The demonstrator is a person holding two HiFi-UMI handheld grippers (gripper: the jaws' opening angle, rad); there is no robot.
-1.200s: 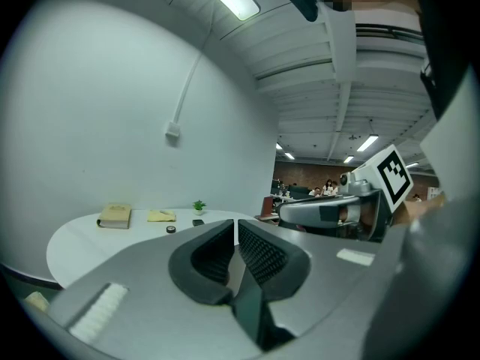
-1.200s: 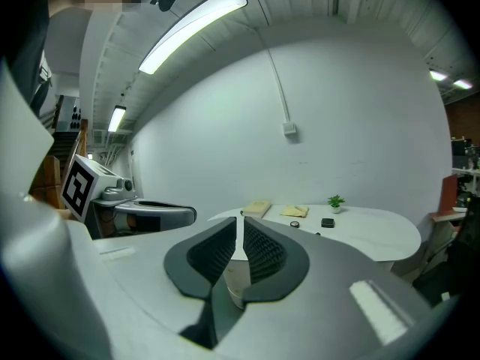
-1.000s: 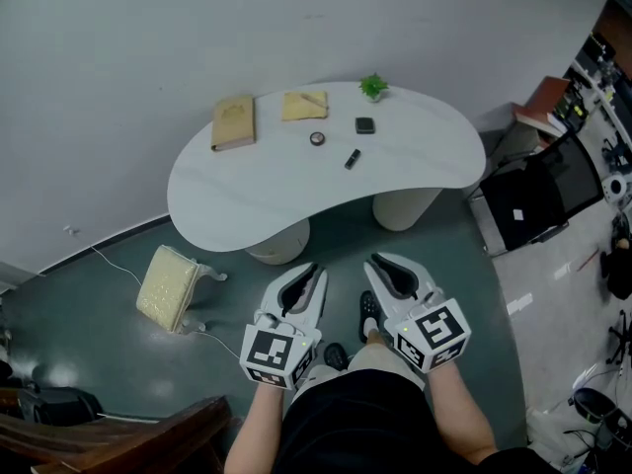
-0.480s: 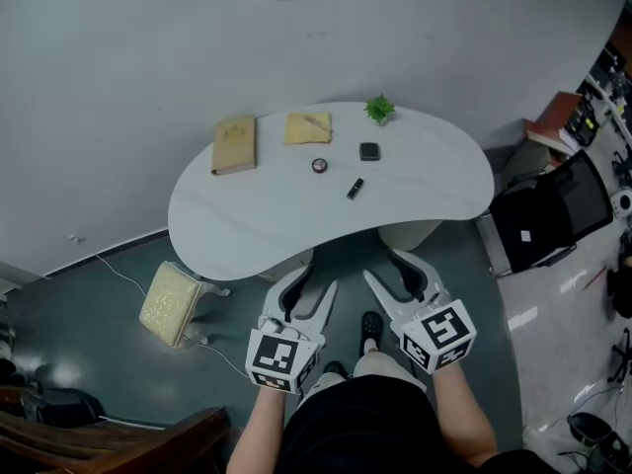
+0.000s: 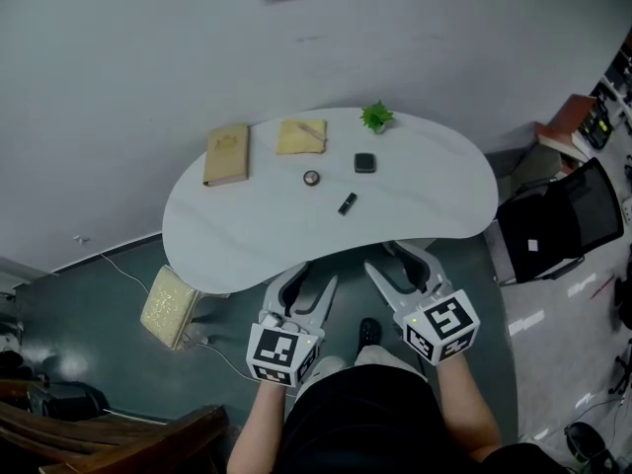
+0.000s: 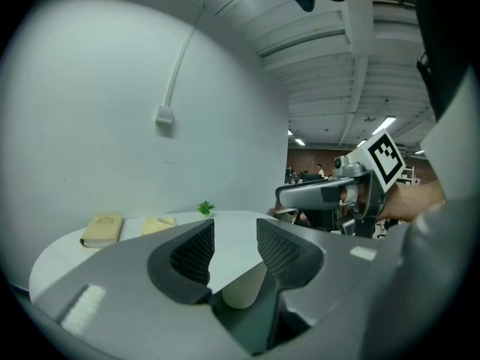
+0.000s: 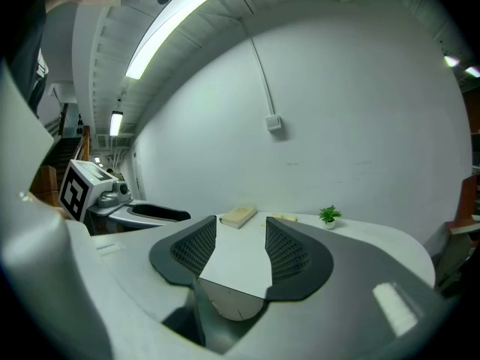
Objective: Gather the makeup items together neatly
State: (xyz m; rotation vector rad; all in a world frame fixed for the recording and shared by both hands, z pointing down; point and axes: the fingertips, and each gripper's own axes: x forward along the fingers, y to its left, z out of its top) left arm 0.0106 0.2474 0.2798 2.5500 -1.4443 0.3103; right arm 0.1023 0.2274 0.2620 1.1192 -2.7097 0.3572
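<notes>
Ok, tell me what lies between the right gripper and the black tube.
In the head view, only bare white tabletop lies between the right gripper and the black tube.

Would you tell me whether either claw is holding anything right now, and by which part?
Nothing is held. The left claw and right claw have both just been opening, with nothing between them.

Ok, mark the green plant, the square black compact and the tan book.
green plant (image 5: 375, 117), head view, on its leaves
square black compact (image 5: 364, 162), head view, centre of its top
tan book (image 5: 226, 154), head view, middle of its cover
</notes>
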